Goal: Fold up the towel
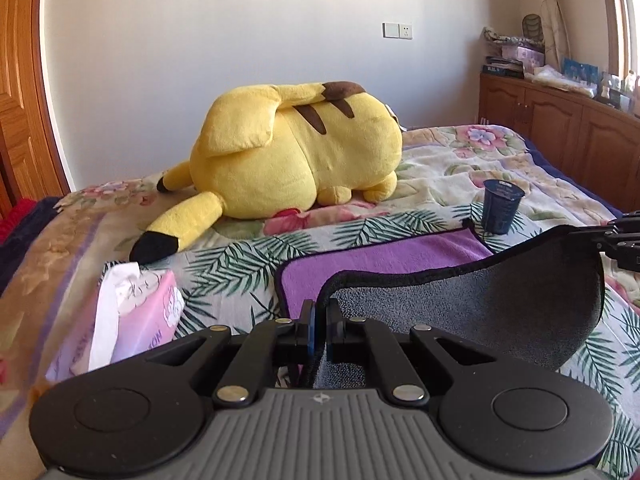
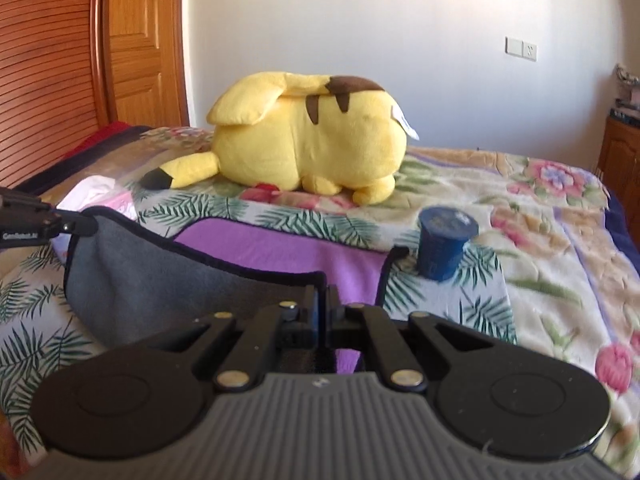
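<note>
The towel's (image 1: 460,304) near corners are being pinched by both grippers (image 1: 320,316) (image 2: 322,304); forward carrying onto the far edge is being called for.

Bed (image 1: 440,168) with floral blanket; on it: yellow plush (image 1: 296,148), blue cup (image 1: 502,206), tissue pack (image 1: 140,312), purple-grey towel (image 1: 384,264), near edge raised.

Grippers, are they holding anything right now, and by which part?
Both hold the purple towel with grey underside: the left gripper and right gripper are each shut on a near corner of its dark-trimmed edge, lifted off the floral bedspread.
</note>
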